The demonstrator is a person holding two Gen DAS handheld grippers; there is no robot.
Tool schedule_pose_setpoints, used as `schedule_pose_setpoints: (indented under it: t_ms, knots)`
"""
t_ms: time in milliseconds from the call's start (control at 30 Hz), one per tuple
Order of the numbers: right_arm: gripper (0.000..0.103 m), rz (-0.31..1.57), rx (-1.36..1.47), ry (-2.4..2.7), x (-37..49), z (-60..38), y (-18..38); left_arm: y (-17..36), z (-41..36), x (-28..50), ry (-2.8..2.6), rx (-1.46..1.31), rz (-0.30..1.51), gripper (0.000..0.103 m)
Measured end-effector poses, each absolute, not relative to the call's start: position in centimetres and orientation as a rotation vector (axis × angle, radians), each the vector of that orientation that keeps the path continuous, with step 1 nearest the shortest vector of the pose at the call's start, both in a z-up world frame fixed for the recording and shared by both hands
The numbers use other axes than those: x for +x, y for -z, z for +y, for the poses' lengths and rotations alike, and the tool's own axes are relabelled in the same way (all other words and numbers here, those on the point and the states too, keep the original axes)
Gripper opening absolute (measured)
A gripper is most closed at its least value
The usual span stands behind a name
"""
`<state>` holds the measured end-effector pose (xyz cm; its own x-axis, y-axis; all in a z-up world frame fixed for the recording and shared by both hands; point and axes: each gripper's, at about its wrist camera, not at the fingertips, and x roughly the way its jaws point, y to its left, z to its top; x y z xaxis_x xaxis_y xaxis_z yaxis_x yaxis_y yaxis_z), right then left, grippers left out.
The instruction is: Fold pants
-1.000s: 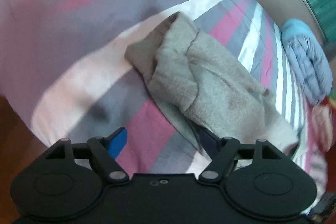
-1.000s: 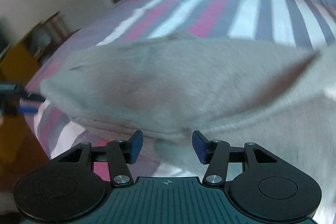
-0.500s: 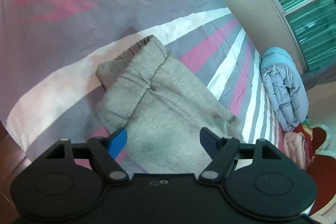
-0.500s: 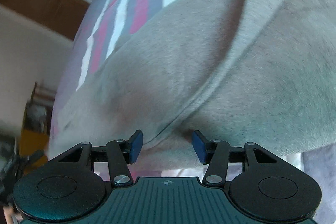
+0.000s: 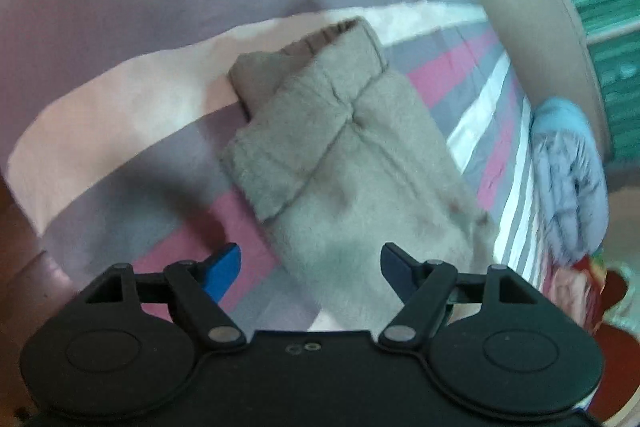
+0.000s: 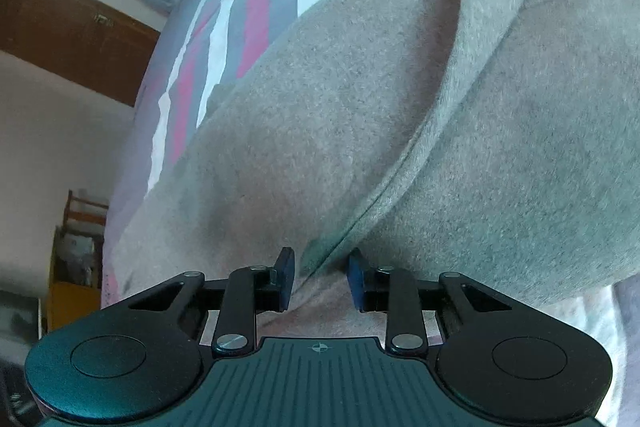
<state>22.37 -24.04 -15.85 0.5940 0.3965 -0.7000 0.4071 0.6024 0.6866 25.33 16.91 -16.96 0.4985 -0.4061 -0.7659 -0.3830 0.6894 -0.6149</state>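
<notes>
- One fold at least looks done to me: the pants (image 5: 352,163) lie doubled on the striped bed (image 5: 120,115), cuffed leg ends stacked at the far end in the left view, though not squared up.
- Left to do, I judge: another fold to shorten the bundle, plus straightening the offset cuffs.
- My left gripper (image 5: 310,261) has its jaws wide apart and holds nothing; the near end of the pants lies between and below the tips, and I can't tell if they touch.
- My right gripper (image 6: 320,277) is partly closed with a gap; a layered pants edge (image 6: 384,187) runs into that gap, not clamped as far as I can see.
</notes>
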Motion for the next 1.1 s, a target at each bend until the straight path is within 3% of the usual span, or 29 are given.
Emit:
schedule_pose_setpoints:
  t_ms: [33, 100, 167, 267, 300, 367, 467, 500, 533, 600, 700, 833, 867, 900, 933, 1000, 1033, 1067, 1100]
  knots:
    - [0.030, 0.972, 0.965, 0.009, 22.3, -24.1, 15.8, 17.0, 16.9, 25.5, 0.022, -0.861, 1.060, 0.056]
    - [0.030, 0.960, 0.954, 0.015, 22.1, -24.4, 15.6, 16.7, 16.6, 26.0, 0.019, -0.843, 1.046, 0.050]
    - [0.030, 0.952, 0.966, 0.025, 22.0, -24.7, 15.8, 16.7, 16.6, 26.0, -0.021, -0.823, 1.043, 0.024]
    - [0.030, 0.948, 1.003, 0.037, 21.5, -25.5, 16.3, 15.7, 17.0, 25.4, -0.060, -0.815, 0.991, 0.012]
    - [0.030, 0.944, 0.998, 0.036, 21.4, -25.5, 16.3, 15.1, 17.1, 25.5, -0.055, -0.802, 0.968, 0.012]
    - [0.007, 0.940, 0.989, 0.026, 21.3, -25.5, 16.0, 13.9, 17.2, 26.0, -0.038, -0.789, 0.940, 0.012]
    - [0.006, 0.906, 0.988, 0.005, 21.2, -25.0, 15.0, 11.4, 17.5, 28.2, -0.009, -0.730, 0.892, 0.012]
    - [0.006, 0.888, 0.976, -0.011, 21.2, -24.6, 14.3, 10.6, 17.8, 28.8, -0.006, -0.712, 0.868, 0.010]
    - [0.006, 0.866, 0.955, -0.033, 21.3, -24.0, 13.3, 9.6, 18.2, 29.5, -0.008, -0.684, 0.837, 0.000]
    - [0.006, 0.817, 0.899, -0.071, 21.3, -22.6, 11.2, 8.6, 19.1, 31.0, -0.014, -0.643, 0.823, 0.000]
    - [0.006, 0.807, 0.859, -0.089, 21.2, -21.3, 10.5, 10.5, 19.8, 31.4, -0.049, -0.593, 0.896, 0.000]
    - [0.006, 0.917, 0.872, -0.068, 20.7, -19.7, 14.5, 14.2, 21.5, 29.0, -0.087, -0.702, 0.964, 0.000]
    - [0.006, 0.942, 0.879, -0.056, 20.7, -19.4, 15.5, 14.1, 21.6, 28.3, -0.081, -0.715, 0.962, 0.002]
    - [0.006, 0.949, 0.875, -0.043, 20.5, -19.2, 16.0, 13.9, 21.5, 27.8, -0.072, -0.718, 0.962, 0.012]
    - [0.006, 0.943, 0.869, -0.050, 20.4, -19.0, 16.3, 13.8, 21.3, 27.1, -0.052, -0.724, 0.969, 0.030]
    - [0.006, 0.935, 0.887, -0.054, 20.3, -19.4, 16.2, 13.7, 20.6, 26.0, -0.036, -0.754, 0.974, 0.051]
    - [0.006, 0.940, 0.907, -0.056, 20.2, -19.8, 16.3, 13.8, 20.6, 25.7, -0.032, -0.783, 0.966, 0.075]
    - [0.006, 0.942, 0.922, -0.061, 20.3, -20.1, 16.3, 13.9, 20.5, 25.4, -0.033, -0.827, 0.951, 0.084]
    - [0.006, 0.941, 0.925, -0.062, 20.3, -20.3, 16.3, 14.2, 20.4, 25.1, -0.038, -0.865, 0.935, 0.084]
